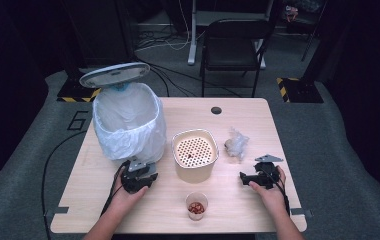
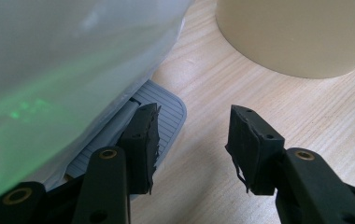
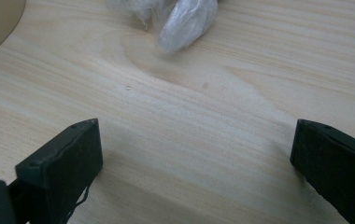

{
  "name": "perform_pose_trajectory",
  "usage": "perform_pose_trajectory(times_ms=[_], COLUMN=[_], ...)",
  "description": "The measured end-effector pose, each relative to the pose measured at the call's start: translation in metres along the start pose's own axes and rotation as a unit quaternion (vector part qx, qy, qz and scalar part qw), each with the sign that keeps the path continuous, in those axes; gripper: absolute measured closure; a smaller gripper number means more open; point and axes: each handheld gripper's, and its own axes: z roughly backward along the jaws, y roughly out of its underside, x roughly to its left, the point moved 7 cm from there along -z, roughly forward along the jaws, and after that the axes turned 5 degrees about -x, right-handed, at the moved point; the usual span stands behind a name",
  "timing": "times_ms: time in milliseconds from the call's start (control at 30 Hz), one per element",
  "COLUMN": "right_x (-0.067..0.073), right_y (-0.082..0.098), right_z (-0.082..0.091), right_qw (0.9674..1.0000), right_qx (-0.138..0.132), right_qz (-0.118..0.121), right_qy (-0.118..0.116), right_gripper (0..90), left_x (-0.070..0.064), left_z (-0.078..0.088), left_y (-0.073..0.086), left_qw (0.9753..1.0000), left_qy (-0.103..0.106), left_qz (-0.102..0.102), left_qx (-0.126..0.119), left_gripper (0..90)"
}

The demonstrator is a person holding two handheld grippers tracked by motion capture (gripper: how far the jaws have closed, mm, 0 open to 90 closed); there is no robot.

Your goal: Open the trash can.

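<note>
A pedal bin [image 1: 128, 125] lined with a white bag stands at the table's left, its grey lid [image 1: 114, 75] raised. My left gripper [image 1: 139, 176] rests just in front of it. In the left gripper view its jaws [image 2: 192, 140] stand apart with nothing between them, the left one over the bin's grey ribbed pedal [image 2: 166, 112]. A cream pot [image 1: 194, 165] with a perforated insert stands mid-table. In front of it is a small clear cup [image 1: 196, 205] of red pieces. My right gripper [image 1: 258, 177] lies open at the right, jaws [image 3: 196, 140] wide over bare wood, below a crumpled clear plastic wrap [image 1: 237, 143].
The wooden table [image 1: 278, 125] has a cable hole [image 1: 216, 110] near its far edge. A black chair [image 1: 233, 45] stands beyond the table. Cables trail from the left gripper off the table's front left. The cream pot's wall [image 2: 297, 37] is close to the left gripper, on its right.
</note>
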Motion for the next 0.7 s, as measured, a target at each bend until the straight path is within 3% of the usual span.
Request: perform_pose_trajectory(times_ms=[100, 167, 433, 500, 700], right_x=[-0.001, -0.001, -0.003, -0.002, 0.004], right_y=[-0.002, -0.005, -0.026, -0.033, -0.053], right_z=[0.001, 0.003, 0.013, 0.014, 0.017], right_qw=[0.9997, 0.9997, 0.9999, 0.9998, 0.9998], right_qx=[0.012, 0.014, 0.013, 0.012, 0.003], right_qz=[-0.019, -0.017, -0.011, -0.009, 0.011], right_qy=[-0.003, -0.004, -0.003, -0.013, -0.017], right_gripper=[1.5, 1.5, 2.2, 5.2, 9.0], left_x=[0.001, 0.0, 0.0, 0.001, 0.001], left_z=[0.001, 0.0, 0.0, 0.0, 0.0], left_y=[0.001, 0.0, -0.001, -0.001, 0.0], left_qw=[1.0, 1.0, 0.9999, 0.9999, 0.9999], left_qy=[-0.001, 0.002, 0.006, 0.006, 0.005], left_qz=[-0.004, 0.004, 0.013, 0.012, 0.012], left_qx=[0.007, -0.003, -0.004, -0.003, -0.002], left_gripper=[53.1, 53.1, 53.1, 53.2, 53.1])
